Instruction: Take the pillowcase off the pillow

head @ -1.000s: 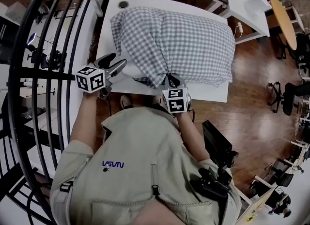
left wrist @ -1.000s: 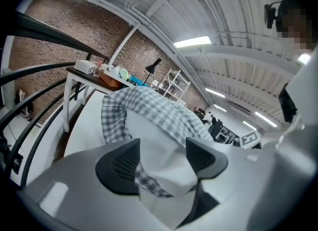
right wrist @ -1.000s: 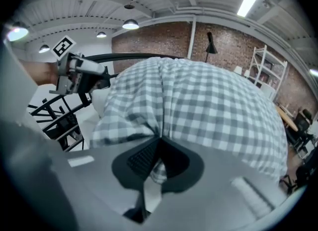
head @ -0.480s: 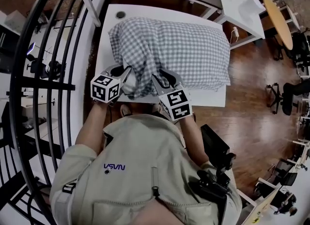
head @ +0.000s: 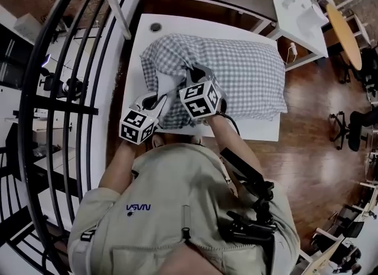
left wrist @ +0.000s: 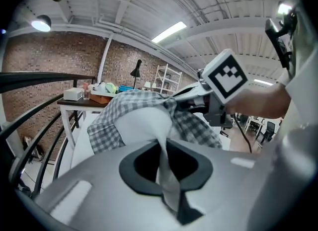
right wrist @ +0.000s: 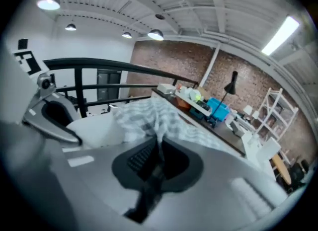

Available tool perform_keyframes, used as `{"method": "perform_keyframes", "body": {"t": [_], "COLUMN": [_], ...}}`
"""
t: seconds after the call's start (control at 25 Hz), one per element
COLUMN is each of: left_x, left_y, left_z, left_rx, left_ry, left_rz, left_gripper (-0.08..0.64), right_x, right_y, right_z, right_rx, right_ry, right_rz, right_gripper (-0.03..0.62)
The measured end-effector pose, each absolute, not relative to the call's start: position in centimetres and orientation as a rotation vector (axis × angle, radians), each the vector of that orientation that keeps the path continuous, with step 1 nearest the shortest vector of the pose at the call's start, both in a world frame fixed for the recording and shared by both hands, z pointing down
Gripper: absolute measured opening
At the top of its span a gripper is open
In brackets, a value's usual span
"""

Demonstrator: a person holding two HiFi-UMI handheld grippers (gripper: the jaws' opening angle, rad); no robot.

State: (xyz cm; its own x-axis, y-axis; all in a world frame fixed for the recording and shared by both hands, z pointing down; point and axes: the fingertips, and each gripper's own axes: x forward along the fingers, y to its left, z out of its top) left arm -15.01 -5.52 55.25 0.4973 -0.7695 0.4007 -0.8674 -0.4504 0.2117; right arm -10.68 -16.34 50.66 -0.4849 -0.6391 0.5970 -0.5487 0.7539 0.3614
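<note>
The person is working at the near left part of the desk, where the open end of the gingham pillowcase is gaping. The rest of it is lying across the desk's middle, wrapping the pillow. The left gripper is pinching the bared white corner of the pillow; its fingers have just been closing and are now pressing together on that cloth. The right gripper is holding the checked hem up above the desk, and its fingers, likewise just closing, are clamping on a fold of the pillowcase. To do this step well, I judge the left side should be anchoring the pillow by the desk's near edge. The right should be peeling the hem back steadily toward the desk's far side. It should be gripping the checked layer alone, so the pillow is not being dragged along. A jerk is likely risking either thin pinch slipping. Showing here are one pillow, one pillowcase, one desk carrying them, and two grippers.
</note>
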Motion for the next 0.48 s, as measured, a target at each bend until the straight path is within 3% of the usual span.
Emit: {"method": "perform_keyframes", "body": {"t": [0.32,0.48], "left_x": [-16.2,-15.7], "left_y": [-3.0,-2.9], "left_z": [56.2,56.1], "left_rx": [2.345,2.352], "left_ry": [-1.336,-1.272], "left_rz": [0.198,0.202], "left_gripper": [0.028,0.068], "right_x": [1.1,1.5], "right_y": [-25.1,-24.0], "right_z": [49.5,53.1], "right_rx": [1.314,1.217], "right_ry": [-2.076,-2.075], "right_rz": [0.016,0.026], "right_gripper": [0.011,0.011]}}
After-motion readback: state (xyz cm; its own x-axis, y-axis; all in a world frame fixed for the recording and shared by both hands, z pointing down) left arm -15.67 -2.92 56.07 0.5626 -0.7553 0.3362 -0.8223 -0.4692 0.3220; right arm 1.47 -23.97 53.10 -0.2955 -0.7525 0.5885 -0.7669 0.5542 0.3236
